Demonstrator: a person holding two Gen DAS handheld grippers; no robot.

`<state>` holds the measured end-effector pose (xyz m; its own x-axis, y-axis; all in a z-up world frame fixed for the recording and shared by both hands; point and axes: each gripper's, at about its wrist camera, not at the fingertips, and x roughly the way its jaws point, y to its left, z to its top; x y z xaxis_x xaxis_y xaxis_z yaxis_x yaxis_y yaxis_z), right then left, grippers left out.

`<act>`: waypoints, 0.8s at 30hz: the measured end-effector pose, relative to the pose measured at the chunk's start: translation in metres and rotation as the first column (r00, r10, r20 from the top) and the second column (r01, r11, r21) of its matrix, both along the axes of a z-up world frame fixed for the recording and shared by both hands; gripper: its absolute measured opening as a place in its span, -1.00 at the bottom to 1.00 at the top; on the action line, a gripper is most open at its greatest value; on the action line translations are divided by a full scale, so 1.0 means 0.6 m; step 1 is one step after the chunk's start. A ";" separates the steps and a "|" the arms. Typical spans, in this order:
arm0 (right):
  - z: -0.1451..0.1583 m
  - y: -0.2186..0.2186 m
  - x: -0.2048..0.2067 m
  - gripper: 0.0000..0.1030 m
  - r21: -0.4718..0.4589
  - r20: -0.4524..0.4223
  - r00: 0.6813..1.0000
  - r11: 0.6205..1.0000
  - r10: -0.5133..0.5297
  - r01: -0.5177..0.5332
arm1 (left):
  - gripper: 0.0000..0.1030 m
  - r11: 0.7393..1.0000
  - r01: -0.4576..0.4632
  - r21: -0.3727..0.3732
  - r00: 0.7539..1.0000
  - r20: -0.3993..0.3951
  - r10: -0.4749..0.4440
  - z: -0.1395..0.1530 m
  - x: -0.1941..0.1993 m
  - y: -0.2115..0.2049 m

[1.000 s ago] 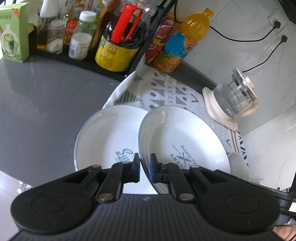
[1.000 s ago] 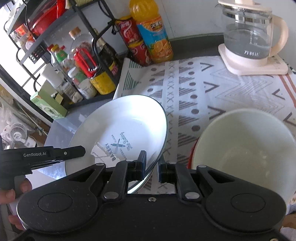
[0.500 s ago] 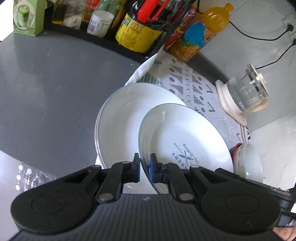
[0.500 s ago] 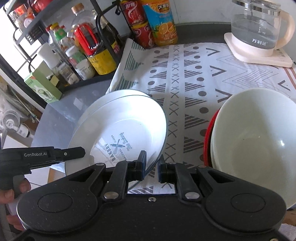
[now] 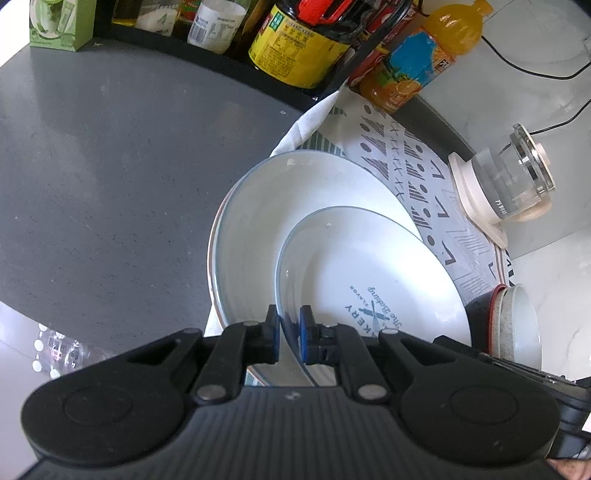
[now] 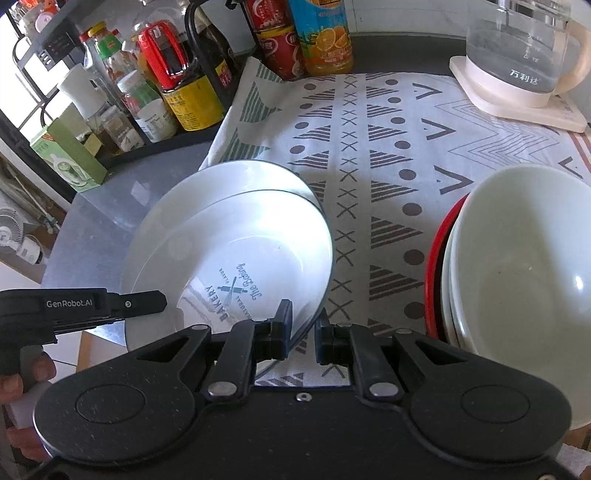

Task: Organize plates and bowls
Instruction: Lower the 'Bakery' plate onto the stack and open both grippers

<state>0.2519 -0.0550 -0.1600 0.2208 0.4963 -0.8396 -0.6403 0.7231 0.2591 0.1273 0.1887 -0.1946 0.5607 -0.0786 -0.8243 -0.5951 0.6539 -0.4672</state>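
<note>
White glazed ceramic: one shallow plate printed "The Baking… BAKERY" [image 6: 236, 266], pinched at its near rim by both tongs at once. The left gripper [image 5: 289, 334] has its blue pads closed on the rim; the right gripper [image 6: 303, 328] is clamped on the same rim further round. The plate is tilted, held over a second white plate [image 5: 258, 229] that lies on the near left corner of the cloth; whether the two touch I cannot tell.

Cloth: a white runner with grey triangles, crosses and dots [image 6: 369, 147], spread over a dark grey round tabletop [image 5: 110, 166].

To the right, just beside the plates: a stack of bowls [image 6: 517, 266], pale ones nested in a red one.

Behind, along the table's far edge: a black wire rack [image 6: 199, 48] crowded with sauce bottles and jars, a big yellow-labelled soy sauce jug [image 5: 295, 48], a green carton [image 6: 70, 158], an orange juice bottle [image 6: 325, 33], red cans [image 6: 273, 40]. At far right, a glass kettle on a cream base [image 6: 517, 62], well apart from the plates. Black cords [image 5: 535, 70] run up the wall.

A person's fingers [image 6: 22, 376] wrap the left handle.
</note>
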 end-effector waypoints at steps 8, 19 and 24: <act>-0.008 0.015 0.003 -0.73 -0.039 0.018 1.000 0.999 -0.012 0.013 | -0.84 1.000 -0.002 0.008 1.000 -0.002 0.002 -0.006 0.010 0.004; -0.029 0.034 0.010 -0.59 -0.067 0.018 1.000 0.998 -0.012 0.013 | -0.83 0.997 -0.024 0.073 0.999 -0.043 0.027 -0.003 0.016 0.004; -0.037 0.040 0.012 -0.56 -0.065 0.013 1.000 0.998 -0.004 0.005 | -0.83 0.995 -0.036 0.098 0.997 -0.058 0.042 0.001 0.019 0.008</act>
<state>0.2592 -0.0312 -0.1820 0.2336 0.4399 -0.8671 -0.6397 0.7411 0.2037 0.1390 0.1933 -0.1939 0.5107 0.0240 -0.8594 -0.6464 0.6697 -0.3655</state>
